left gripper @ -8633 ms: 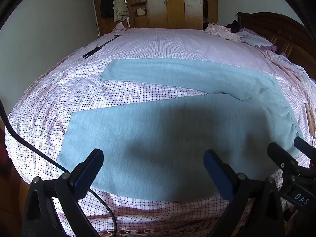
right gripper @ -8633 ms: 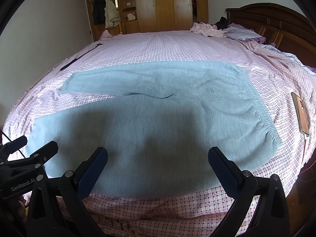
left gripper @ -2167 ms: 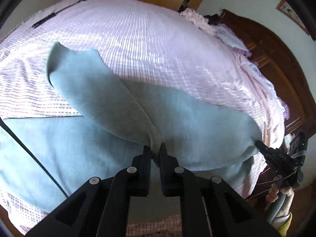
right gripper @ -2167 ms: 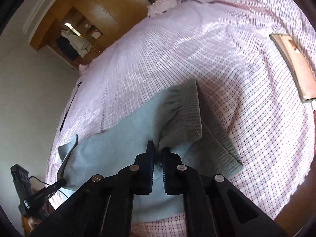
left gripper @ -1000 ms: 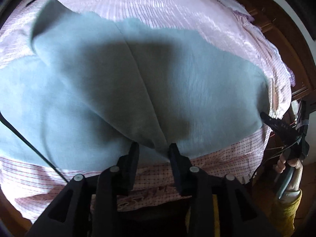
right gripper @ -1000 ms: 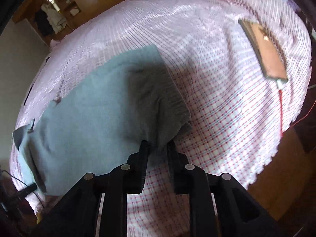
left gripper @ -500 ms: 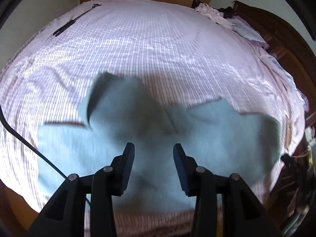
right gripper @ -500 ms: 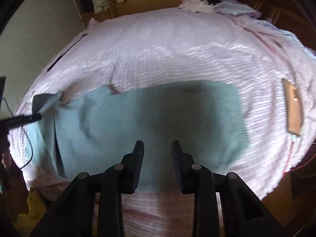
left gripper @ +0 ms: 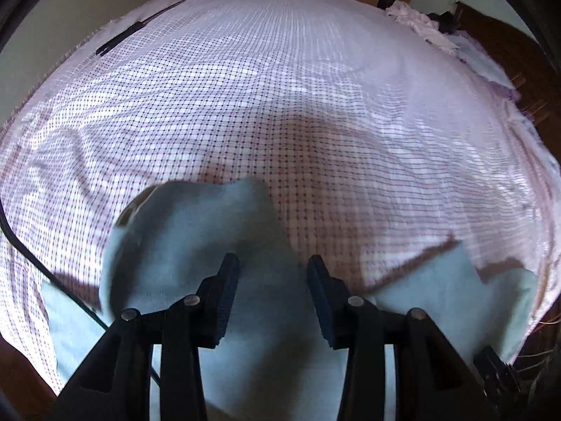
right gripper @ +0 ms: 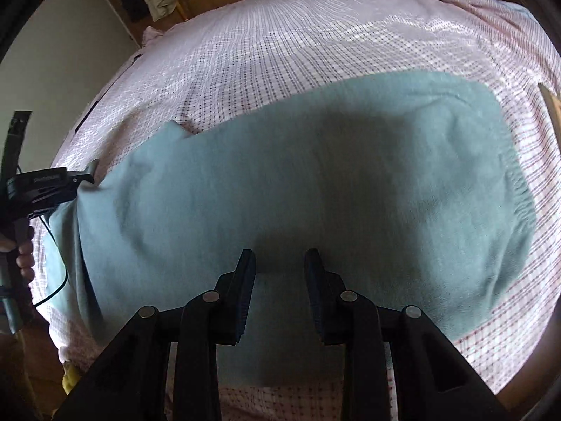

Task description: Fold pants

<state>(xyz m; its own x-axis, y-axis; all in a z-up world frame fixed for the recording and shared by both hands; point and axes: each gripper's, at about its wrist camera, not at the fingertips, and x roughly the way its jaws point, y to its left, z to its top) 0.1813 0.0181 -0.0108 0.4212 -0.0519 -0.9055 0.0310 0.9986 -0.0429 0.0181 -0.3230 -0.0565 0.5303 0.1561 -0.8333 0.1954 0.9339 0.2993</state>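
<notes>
**One leg over the other: now square it up**

Since the start, the pants (right gripper: 315,182) have gone from spread flat with both legs apart to doubled lengthwise, far leg laid over near leg, and half a second ago you let go with both grippers. They lie on the near half of the bed (right gripper: 315,35), waistband to your right, cuffs to your left.

Your right gripper (right gripper: 278,273) hangs over the near edge of the cloth with its jaws apart and nothing between them. Your left gripper (left gripper: 268,280) is likewise spread and empty above the cuff end, where the top leg (left gripper: 196,224) sits rumpled, one corner curled up and off the lower layer.

The lengthwise fold looks done but untidy. Before you fold end to end, I would fix that left end:
- Take the curled cuff by its outer corner, not mid-cloth.
- Draw it out along the leg until top and bottom cuffs match.
- Keep the waistband end pinned or untouched, so the stack does not slide.

The fabric looks soft and limp, so lift low and slowly. Mind the phone (right gripper: 552,105) by the right edge, and the cable (left gripper: 42,259) crossing the left side.
</notes>
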